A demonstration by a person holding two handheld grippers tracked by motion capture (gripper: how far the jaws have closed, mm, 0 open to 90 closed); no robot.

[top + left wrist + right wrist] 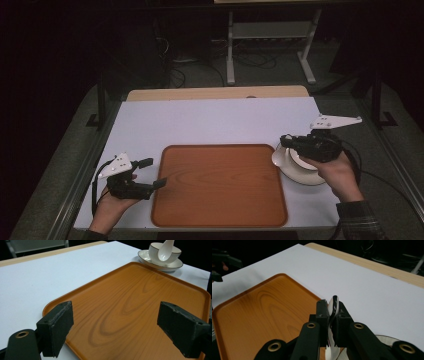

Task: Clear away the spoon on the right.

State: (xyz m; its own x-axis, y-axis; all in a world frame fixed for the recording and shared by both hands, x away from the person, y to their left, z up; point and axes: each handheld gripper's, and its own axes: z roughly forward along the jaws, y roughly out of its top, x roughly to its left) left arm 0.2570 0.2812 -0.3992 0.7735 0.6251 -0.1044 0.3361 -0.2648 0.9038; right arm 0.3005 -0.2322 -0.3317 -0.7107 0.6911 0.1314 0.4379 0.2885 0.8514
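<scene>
- The wooden tray (219, 185) is broad, stiff and light; it lies flat mid-table, best taken at its raised rim.
- The saucer (172, 265), with the cup (153, 250) on it, sits just off the tray's right edge; both look glazed, slick and breakable.
- The ceramic spoon (334, 305) is small, hard and slippery, so it wants a firm, gentle nip.
- The right gripper (334, 311) is pressed together on the spoon, over the saucer.
- The left gripper (120, 332) stands spread, empty, at the tray's left edge.

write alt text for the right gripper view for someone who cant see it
The right gripper is shut on the edge of a white spoon, held above a white table. To the left lies an orange wood-grain tray; a white saucer's rim peeks in at lower right.
</scene>
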